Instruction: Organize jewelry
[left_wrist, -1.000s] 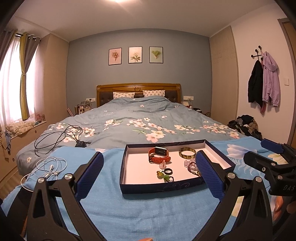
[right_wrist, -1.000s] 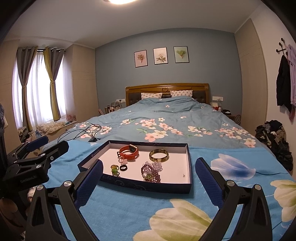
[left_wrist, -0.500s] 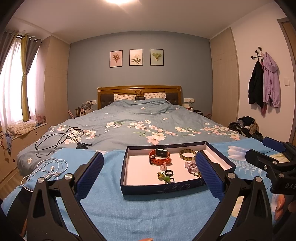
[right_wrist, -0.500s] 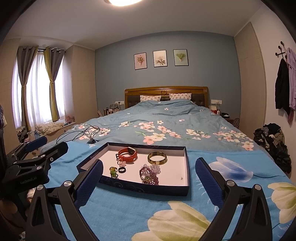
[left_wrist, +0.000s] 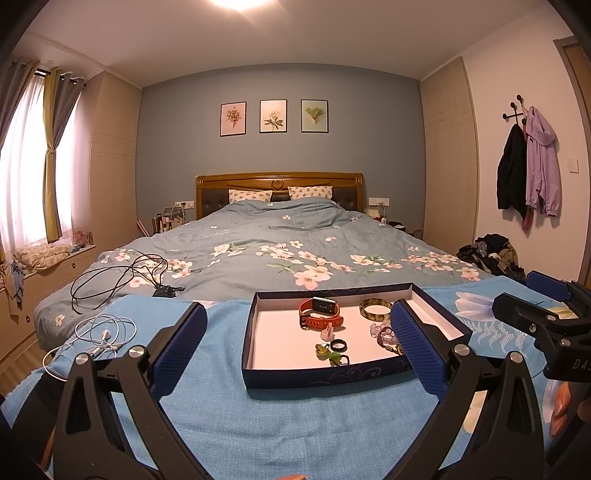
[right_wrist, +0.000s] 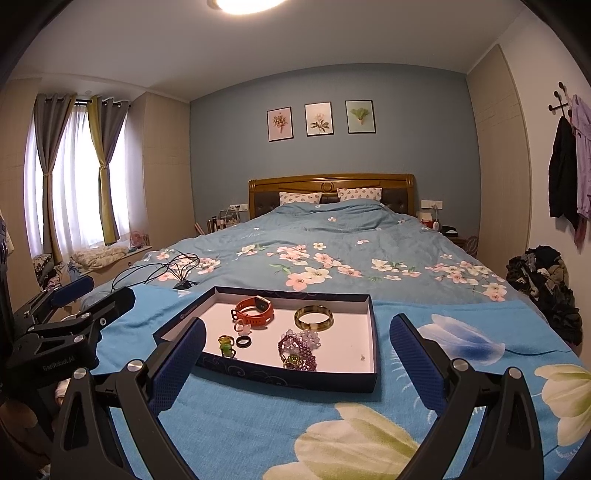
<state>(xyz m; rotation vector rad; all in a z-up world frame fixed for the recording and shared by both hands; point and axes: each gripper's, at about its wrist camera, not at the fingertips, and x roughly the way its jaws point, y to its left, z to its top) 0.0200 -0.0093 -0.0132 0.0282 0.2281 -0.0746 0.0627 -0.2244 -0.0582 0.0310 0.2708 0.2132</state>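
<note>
"GenRobot.AI" on left gripper (right_wrist: 59, 363), "DAS" on right gripper (left_wrist: 576, 363)

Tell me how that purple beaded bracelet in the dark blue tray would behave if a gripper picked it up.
The purple beaded bracelet lies in a loose heap, so it would probably sag and dangle rather than hold shape. Its small rounded beads might slip between pads. It looks light, so pushing would likely drag it across the dark blue tray floor, not roll it.

We are facing a bed (left_wrist: 280, 243) with a wooden headboard (left_wrist: 279, 181) against a blue wall (left_wrist: 177, 147). Above the headboard three prints (left_wrist: 273, 116) are hanging. Left of the bed, curtains (right_wrist: 99, 170) are framing a bright window (right_wrist: 74, 177); right of it, coats (left_wrist: 524, 173) are hanging. A ceiling lamp (right_wrist: 245, 4) is glowing overhead.
</note>
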